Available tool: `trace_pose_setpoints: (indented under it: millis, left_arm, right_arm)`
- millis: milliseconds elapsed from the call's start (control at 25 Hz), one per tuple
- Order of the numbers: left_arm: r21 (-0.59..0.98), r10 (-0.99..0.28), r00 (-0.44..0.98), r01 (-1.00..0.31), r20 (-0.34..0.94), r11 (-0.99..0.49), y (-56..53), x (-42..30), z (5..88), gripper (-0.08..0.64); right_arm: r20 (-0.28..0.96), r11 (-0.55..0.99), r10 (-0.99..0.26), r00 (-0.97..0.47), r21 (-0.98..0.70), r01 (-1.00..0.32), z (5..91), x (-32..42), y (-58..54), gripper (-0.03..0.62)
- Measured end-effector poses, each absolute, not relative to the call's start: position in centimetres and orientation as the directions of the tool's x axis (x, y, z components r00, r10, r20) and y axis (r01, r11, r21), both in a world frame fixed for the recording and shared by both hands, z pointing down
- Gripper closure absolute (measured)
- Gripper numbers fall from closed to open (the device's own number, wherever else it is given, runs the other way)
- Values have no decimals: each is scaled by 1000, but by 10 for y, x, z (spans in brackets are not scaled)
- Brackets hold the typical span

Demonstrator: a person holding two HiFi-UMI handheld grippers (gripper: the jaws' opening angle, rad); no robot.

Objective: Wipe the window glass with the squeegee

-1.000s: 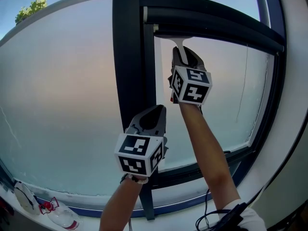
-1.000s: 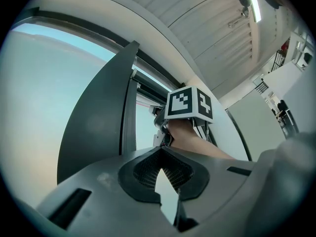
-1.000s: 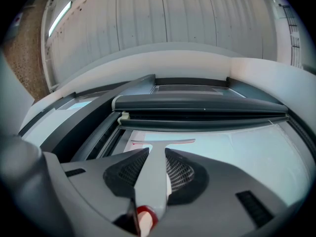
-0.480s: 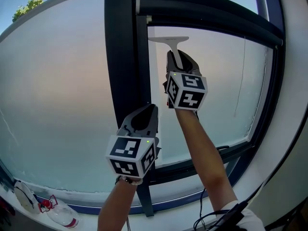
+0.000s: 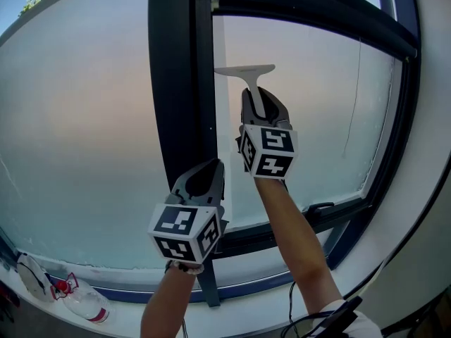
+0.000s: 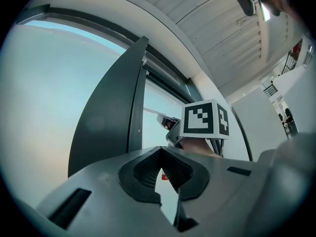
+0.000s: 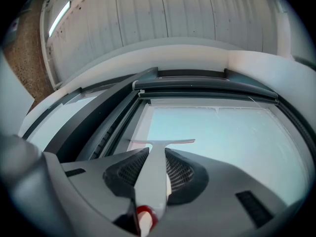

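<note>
The right claw (image 5: 259, 96) is gripping the white squeegee (image 5: 245, 70) by its handle, with the jaws clamped on either side of it. It is holding the blade against the window glass (image 5: 310, 111), high on the pane and just right of the dark frame post (image 5: 173, 83). The blade is sitting level, a little below the upper frame bar (image 5: 310, 16). The left claw (image 5: 206, 169) is hovering lower and to the left, in front of the post, with its jaws closed on nothing. Near left, below the left pane, a plastic bottle (image 5: 86, 305) is lying on its side.
</note>
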State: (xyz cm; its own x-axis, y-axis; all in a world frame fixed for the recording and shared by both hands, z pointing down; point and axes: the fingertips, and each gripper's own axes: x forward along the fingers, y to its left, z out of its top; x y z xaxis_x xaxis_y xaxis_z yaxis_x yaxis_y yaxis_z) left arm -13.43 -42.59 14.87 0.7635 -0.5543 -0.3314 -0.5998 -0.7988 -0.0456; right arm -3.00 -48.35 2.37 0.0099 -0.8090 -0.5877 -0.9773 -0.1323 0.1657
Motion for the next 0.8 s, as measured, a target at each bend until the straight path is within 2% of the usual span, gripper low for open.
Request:
trace_pose_setpoints:
  millis: [800]
  left_arm:
    - [60, -624, 755, -626, -201, -777, -432, -130, 236, 560]
  right_arm:
    - [-488, -95, -873, 7, 157, -983, 154, -26, -476, 508]
